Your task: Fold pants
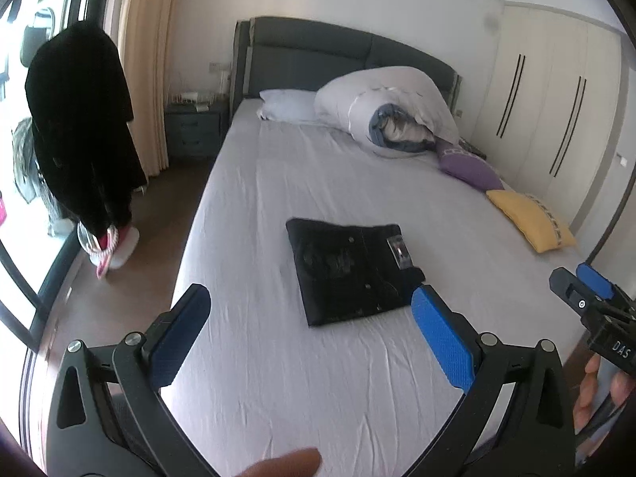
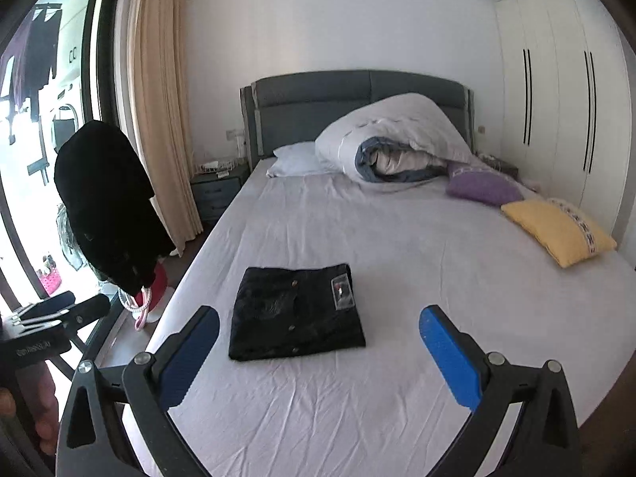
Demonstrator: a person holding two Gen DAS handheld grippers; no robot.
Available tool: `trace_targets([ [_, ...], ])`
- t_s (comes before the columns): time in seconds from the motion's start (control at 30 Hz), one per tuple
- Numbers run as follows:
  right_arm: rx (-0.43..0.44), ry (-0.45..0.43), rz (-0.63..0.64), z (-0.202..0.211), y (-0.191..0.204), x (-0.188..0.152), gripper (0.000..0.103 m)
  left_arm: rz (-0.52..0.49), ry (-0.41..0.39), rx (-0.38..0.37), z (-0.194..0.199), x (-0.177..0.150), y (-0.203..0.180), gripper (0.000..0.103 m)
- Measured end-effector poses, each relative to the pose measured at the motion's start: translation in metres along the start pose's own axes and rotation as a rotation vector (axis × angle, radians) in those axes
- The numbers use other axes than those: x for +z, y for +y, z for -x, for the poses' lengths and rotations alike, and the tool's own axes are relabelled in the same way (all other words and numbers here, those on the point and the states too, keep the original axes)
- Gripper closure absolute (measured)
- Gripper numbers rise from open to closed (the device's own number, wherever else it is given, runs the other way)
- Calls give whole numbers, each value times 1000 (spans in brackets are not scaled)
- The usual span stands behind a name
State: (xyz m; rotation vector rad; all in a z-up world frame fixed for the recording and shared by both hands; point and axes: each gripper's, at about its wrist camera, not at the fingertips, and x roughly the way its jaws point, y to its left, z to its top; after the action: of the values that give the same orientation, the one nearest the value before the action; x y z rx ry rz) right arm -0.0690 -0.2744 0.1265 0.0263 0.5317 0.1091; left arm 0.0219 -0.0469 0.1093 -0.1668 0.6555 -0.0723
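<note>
The black pants lie folded into a flat rectangle on the white bed sheet, with a clear tag on top. My left gripper hovers open above the near part of the bed, clear of the pants, with nothing between its blue pads. My right gripper is also open and empty, held back from the pants. Each one shows in the other's view: the right gripper at the right edge, the left gripper at the left edge.
A rolled duvet and white pillow lie by the grey headboard. Purple and yellow cushions sit at the bed's right side. A black garment hangs by the window on the left; a wardrobe stands on the right.
</note>
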Motion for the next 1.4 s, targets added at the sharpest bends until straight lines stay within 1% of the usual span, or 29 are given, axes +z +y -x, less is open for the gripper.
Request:
trace_targets([
  [0.07, -4, 24, -6, 3, 5, -2, 0, -5, 11, -5, 6, -6, 0, 0],
  [0.1, -8, 36, -7, 1, 6, -4, 0, -13, 11, 12, 8, -8, 0, 0],
  [0.17, -23, 66, -11, -3, 10, -7, 0, -28, 16, 85, 10, -13, -3, 0],
  [0.2, -23, 76, -16, -5, 10, -9, 0, -30, 23, 105, 4, -16, -4, 0],
  [0.23, -27, 87, -23, -6, 12, -11, 0, -28, 31, 118, 3, -19, -5, 0],
  [0.3, -20, 103, -32, -8, 14, -14, 0, -21, 39, 119, -1, -25, -6, 0],
  [0.37, -16, 111, -27, -10, 17, -16, 0, -23, 56, 142, -7, -30, -8, 0],
  [0.57, -36, 107, 6, -15, 21, -14, 0, -24, 89, 151, -31, -34, -10, 0],
  [0.73, -49, 123, 12, -21, 22, -17, 0, -23, 106, 157, -45, -34, -8, 0],
  [1.4, -53, 178, 13, -35, 22, -27, 0, -29, 134, 172, -68, -39, -4, 0],
])
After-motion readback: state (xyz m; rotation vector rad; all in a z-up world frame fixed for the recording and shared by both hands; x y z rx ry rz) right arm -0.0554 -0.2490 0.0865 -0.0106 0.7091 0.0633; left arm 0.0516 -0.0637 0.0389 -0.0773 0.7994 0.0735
